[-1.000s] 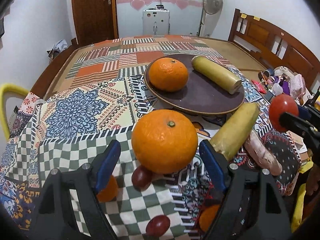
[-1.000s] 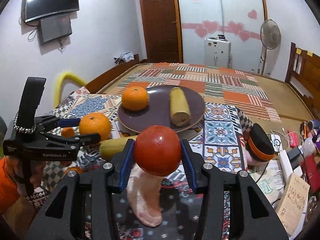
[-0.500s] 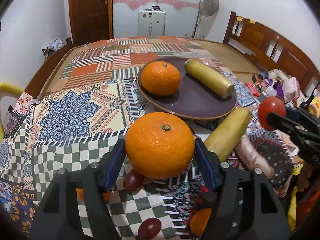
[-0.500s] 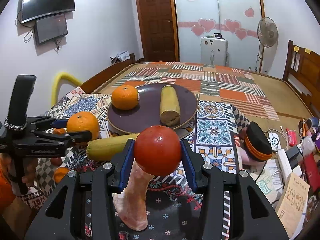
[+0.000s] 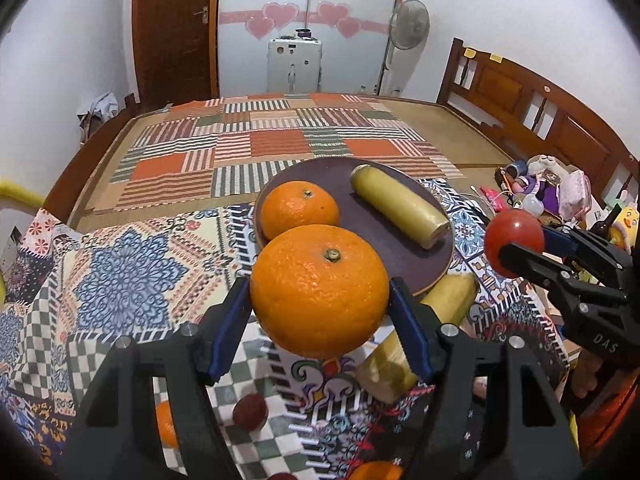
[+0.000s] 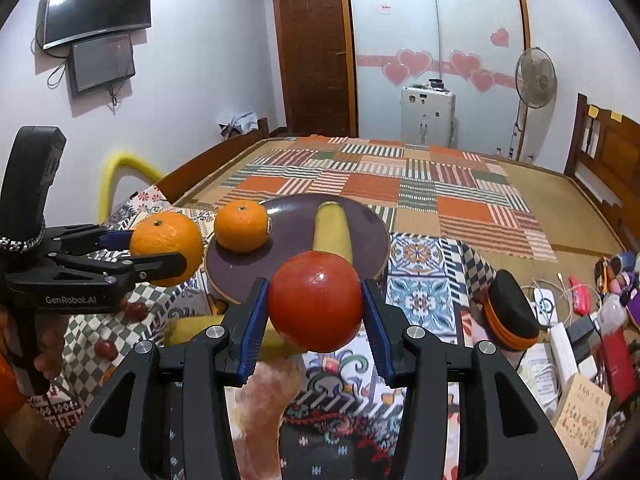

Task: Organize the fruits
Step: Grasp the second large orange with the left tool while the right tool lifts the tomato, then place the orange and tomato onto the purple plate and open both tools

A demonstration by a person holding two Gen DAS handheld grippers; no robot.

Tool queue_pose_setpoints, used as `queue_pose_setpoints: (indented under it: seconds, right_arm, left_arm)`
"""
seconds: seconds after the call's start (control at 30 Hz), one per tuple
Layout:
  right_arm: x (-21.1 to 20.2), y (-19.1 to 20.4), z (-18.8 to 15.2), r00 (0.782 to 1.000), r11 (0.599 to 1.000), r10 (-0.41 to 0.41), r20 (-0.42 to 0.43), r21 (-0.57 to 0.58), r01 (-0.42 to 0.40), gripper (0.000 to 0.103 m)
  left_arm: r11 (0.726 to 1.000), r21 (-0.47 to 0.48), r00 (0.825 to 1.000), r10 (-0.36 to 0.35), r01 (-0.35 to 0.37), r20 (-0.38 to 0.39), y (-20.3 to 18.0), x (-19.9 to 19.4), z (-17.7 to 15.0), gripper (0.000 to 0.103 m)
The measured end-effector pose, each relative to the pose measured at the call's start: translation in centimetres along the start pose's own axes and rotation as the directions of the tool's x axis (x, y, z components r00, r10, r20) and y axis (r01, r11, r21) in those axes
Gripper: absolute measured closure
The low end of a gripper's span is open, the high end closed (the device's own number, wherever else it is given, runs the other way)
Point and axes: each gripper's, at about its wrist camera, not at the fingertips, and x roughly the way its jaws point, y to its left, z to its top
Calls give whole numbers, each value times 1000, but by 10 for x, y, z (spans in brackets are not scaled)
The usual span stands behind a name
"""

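Observation:
My left gripper (image 5: 320, 298) is shut on a large orange (image 5: 319, 290) and holds it in the air just short of the brown plate (image 5: 400, 252). That orange also shows in the right wrist view (image 6: 167, 248). My right gripper (image 6: 315, 306) is shut on a red tomato (image 6: 315, 301), held above the table near the plate's front edge (image 6: 296, 220). The plate holds a smaller orange (image 5: 299, 210) and a yellow cylinder-shaped fruit (image 5: 400, 206). A second yellow fruit (image 5: 432, 332) lies on the cloth in front of the plate.
Small dark red fruits (image 5: 250, 412) and small oranges (image 5: 166, 424) lie on the checked cloth below my left gripper. A pale pink piece (image 6: 264, 412) lies under my right gripper. Clutter, a cap (image 6: 510, 312) and a book (image 6: 584, 416) sit at the right.
My left gripper closed on the large orange, lifted it and carried it toward the plate. My right gripper, holding the tomato, moved closer to the plate.

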Motion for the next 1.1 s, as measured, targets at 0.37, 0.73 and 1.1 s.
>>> queue_pose_setpoints:
  seconds: [0.37,0.73,1.1]
  right_arm:
    - [9,-9,1,1000,1000,-13,-10,2,13,60]
    - [11,-12,6,1000,1000,-20,-12,9,20,60]
    - [13,-7,17,1000,1000,-24,3,-7,24,60]
  left_arm:
    - [999,44,999,-3,5,-47,-20,34,13,35]
    - [998,63,998,3,1,-64,-29,48,19,35]
    - [1000,21,1000,-22,22,-20,-13,27,21,30]
